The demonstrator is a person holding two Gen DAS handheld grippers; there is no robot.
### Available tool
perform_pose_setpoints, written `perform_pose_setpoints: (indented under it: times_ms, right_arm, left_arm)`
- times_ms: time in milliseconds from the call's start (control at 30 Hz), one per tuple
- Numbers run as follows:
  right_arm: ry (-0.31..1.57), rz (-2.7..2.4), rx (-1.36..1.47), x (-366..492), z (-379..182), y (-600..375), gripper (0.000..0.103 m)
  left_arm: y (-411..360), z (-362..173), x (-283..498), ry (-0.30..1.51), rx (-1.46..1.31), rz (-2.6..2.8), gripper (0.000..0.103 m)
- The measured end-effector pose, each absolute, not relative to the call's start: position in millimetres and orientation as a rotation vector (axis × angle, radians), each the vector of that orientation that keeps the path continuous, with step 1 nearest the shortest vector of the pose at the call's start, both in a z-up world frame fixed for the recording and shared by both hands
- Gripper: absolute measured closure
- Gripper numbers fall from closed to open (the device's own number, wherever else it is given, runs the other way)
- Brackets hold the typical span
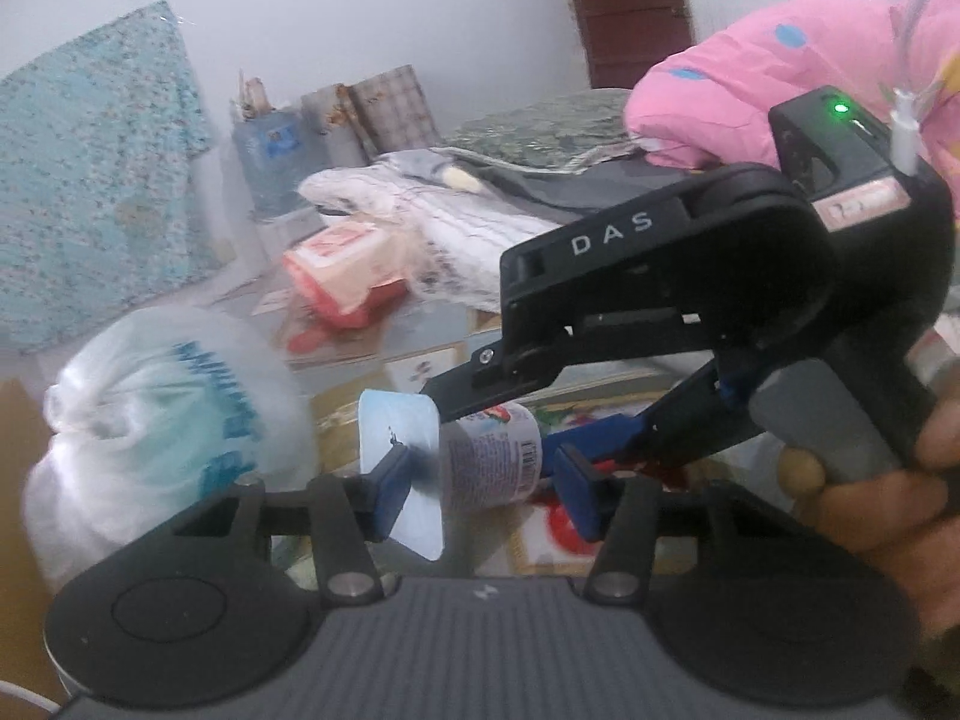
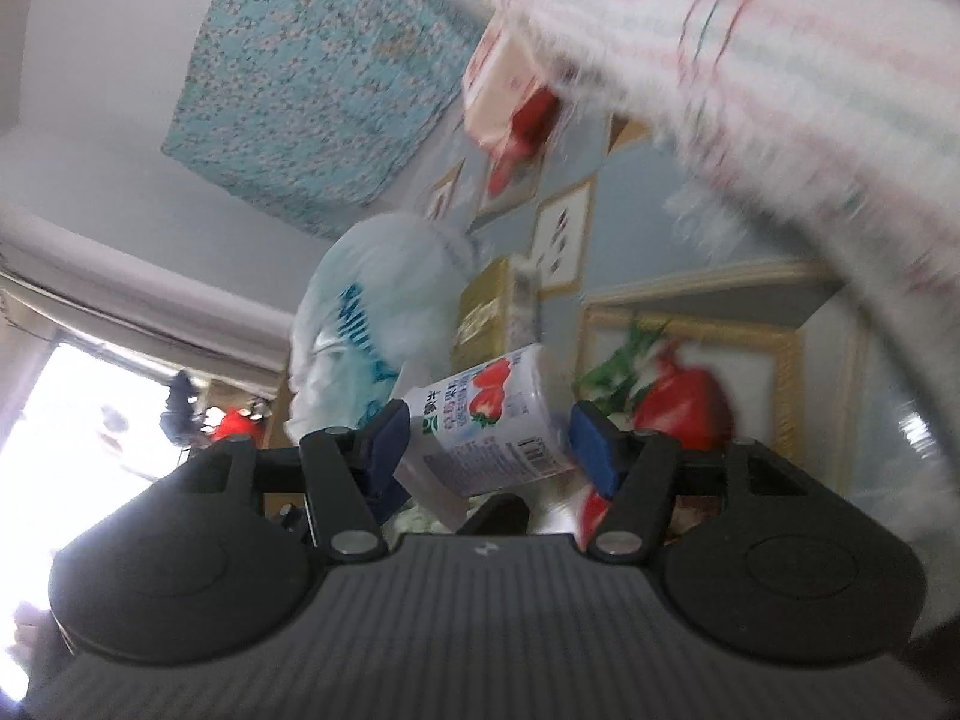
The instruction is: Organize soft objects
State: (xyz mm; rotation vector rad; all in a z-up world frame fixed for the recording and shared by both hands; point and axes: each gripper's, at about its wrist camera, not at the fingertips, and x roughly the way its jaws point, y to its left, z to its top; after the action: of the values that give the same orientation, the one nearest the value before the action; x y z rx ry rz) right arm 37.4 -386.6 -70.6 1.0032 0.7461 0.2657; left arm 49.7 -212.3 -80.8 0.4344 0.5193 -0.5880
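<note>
Together, both grippers (image 1: pixel 477 489) (image 2: pixel 498 441) clamp one yogurt cup (image 2: pixel 486 420); white bag (image 1: pixel 150 414) crowds left.

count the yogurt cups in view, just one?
1. The strawberry yogurt cup lies sideways between both grippers: the left gripper has it at lid and base, the right gripper across its body. Others may be hidden behind the white plastic bag.

Glossy plastic yogurt cup (image 2: pixel 489 420) with shiny foil lid (image 1: pixel 399 468), crinkly plastic bag (image 1: pixel 156 438), fuzzy cloth towel (image 2: pixel 750 78)

Picture-patterned table (image 1: pixel 432 360) bears white bag (image 1: pixel 162 432), red-pink packet (image 1: pixel 342 270).
</note>
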Motion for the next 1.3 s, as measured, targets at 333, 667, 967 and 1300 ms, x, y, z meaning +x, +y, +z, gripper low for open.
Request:
perform_pose_setpoints:
  times_ms: [333, 667, 967, 1300]
  right_arm:
    - [0.807, 0.359, 1.138, 58.9, -85.4, -371.5, 0.044]
    - [0.855, 0.365, 1.273, 55.8, -97.4, -391.8, 0.046]
    - [0.846, 0.374, 1.310, 43.2, -98.4, -405.9, 0.045]
    - [0.764, 0.300, 1.051, 26.3, -55.6, -407.1, 0.017]
  left_arm:
    - [-208.5, -70.9, 35.0, 0.424, 0.512, -0.575, 0.044]
    - [-231.0, -77.1, 22.5, 0.308, 0.611, -0.640, 0.040]
    - [-231.8, -76.8, 24.3, 0.308, 0.586, -0.699, 0.038]
    - [-179.8, -50.3, 37.8, 0.427, 0.408, -0.655, 0.038]
